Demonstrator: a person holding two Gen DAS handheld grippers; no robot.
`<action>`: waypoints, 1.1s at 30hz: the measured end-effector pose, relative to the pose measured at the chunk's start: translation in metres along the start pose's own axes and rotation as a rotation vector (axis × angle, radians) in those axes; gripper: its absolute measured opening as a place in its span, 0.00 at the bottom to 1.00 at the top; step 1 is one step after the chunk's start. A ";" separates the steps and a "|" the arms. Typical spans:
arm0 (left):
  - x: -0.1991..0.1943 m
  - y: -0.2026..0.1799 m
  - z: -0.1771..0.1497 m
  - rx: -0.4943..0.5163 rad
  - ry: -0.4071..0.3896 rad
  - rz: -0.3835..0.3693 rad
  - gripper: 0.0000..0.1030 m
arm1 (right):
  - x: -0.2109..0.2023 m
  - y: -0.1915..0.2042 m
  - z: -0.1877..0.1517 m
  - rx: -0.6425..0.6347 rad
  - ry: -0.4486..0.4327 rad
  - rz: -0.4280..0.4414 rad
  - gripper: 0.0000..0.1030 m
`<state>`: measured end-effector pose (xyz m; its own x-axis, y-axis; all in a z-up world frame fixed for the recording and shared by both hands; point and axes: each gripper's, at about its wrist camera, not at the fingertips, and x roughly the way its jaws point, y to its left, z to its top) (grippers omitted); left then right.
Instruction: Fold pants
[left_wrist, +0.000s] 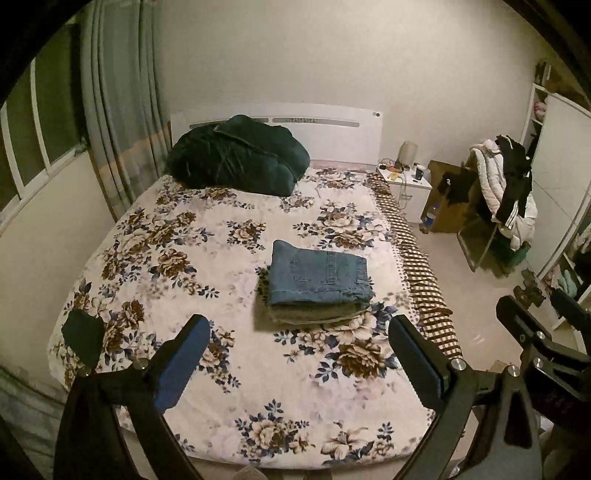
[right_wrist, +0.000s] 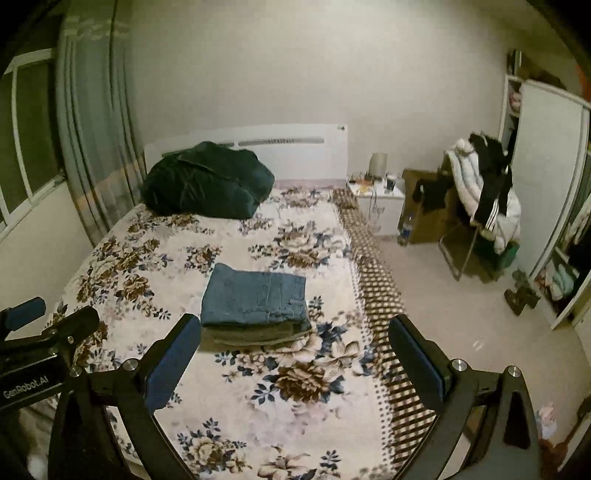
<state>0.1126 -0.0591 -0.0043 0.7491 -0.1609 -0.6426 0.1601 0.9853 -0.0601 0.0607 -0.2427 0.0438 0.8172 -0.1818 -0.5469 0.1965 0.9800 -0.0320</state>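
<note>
Left wrist view alone shows a small dark cloth (left_wrist: 82, 334) at the bed's (left_wrist: 177, 236) near-left corner; right wrist view alone shows the wardrobe (right_wrist: 546, 177) side more fully. Folded blue pants (left_wrist: 319, 275) sit atop a grey-green folded garment (left_wrist: 317, 314) mid-bed toward the right edge, ahead of and apart from both grippers. Left gripper (left_wrist: 299, 365) and right gripper (right_wrist: 295, 363) both spread wide, holding and touching nothing.
</note>
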 end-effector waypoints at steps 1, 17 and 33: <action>-0.005 0.001 -0.002 0.005 -0.005 0.003 0.96 | -0.010 0.001 0.001 0.001 -0.004 0.002 1.00; -0.041 0.007 -0.019 0.013 -0.070 0.037 1.00 | -0.062 0.010 -0.005 0.022 -0.033 0.012 1.00; -0.056 -0.003 -0.028 0.004 -0.072 0.056 1.00 | -0.074 -0.001 -0.014 0.028 -0.023 0.019 1.00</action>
<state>0.0523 -0.0516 0.0107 0.8009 -0.1099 -0.5886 0.1193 0.9926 -0.0231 -0.0077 -0.2291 0.0728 0.8333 -0.1653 -0.5276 0.1958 0.9807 0.0019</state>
